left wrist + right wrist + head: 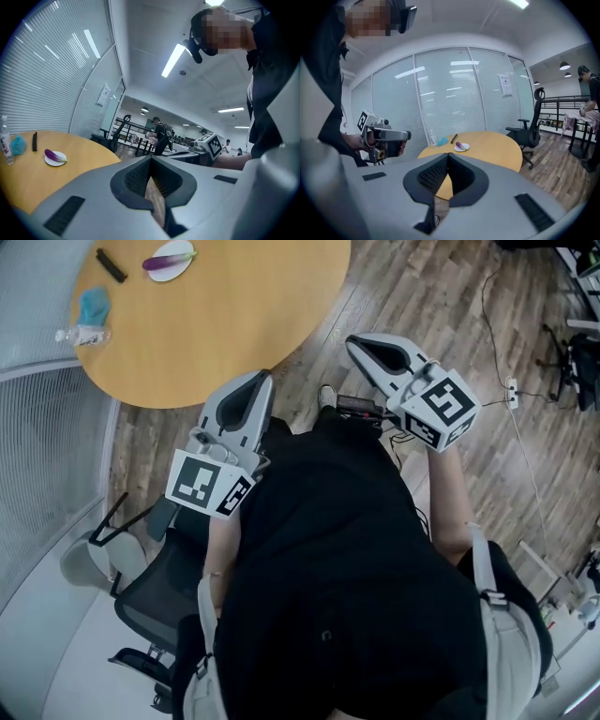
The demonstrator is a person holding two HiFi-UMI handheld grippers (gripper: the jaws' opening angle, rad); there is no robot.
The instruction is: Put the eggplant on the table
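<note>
A purple eggplant [169, 257] lies on a small white plate [178, 270] at the far side of the round wooden table [234, 324]. Both grippers are held in the air in front of the person's body, well short of the table and over the wood floor. My left gripper [255, 382] is shut with nothing in it, and its own view shows the eggplant [54, 154] far off to the left. My right gripper [361, 341] is also shut and empty. From the right gripper view, the eggplant [461, 145] sits on the table straight ahead.
Beside the plate are a black stick-like item [111, 265], a blue cloth [94, 306] and a clear bottle [82, 335]. A black office chair [155, 592] stands low on the left, another chair [530, 131] beyond the table. Cables [511, 390] cross the floor.
</note>
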